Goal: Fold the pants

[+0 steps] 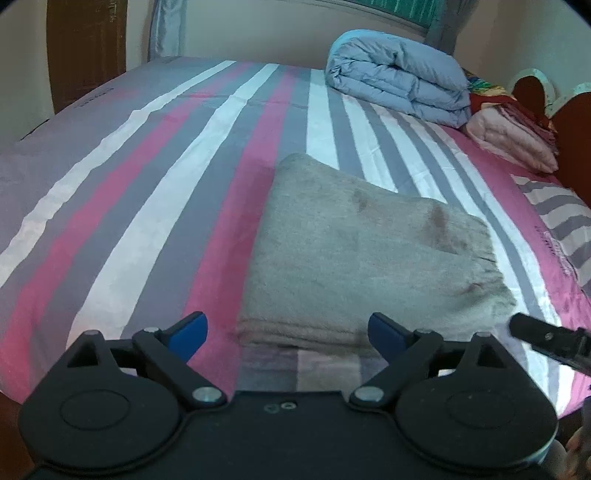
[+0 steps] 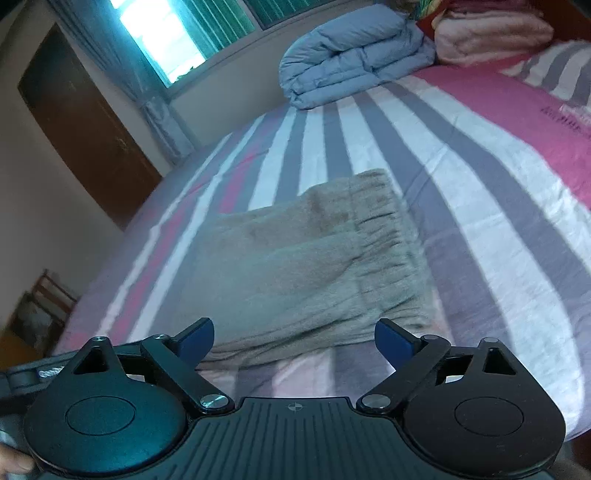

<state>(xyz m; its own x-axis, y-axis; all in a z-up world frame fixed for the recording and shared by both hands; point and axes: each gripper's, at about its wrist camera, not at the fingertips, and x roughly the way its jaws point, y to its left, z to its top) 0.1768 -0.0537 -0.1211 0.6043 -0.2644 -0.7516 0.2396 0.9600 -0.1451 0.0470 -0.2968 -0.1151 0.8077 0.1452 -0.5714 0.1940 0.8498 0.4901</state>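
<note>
The grey-beige pants lie folded into a thick rectangle on the striped bed sheet. In the left wrist view my left gripper hovers just before their near edge, jaws wide open, nothing between the blue pads. A black finger of the other gripper pokes in from the right. In the right wrist view the pants show their gathered waistband on the right side. My right gripper stands open in front of the near fold, apart from the cloth.
A folded light-blue duvet and pink and red folded bedding sit at the far right of the bed. A brown door, curtains and a window stand behind. A wooden headboard rises at the right.
</note>
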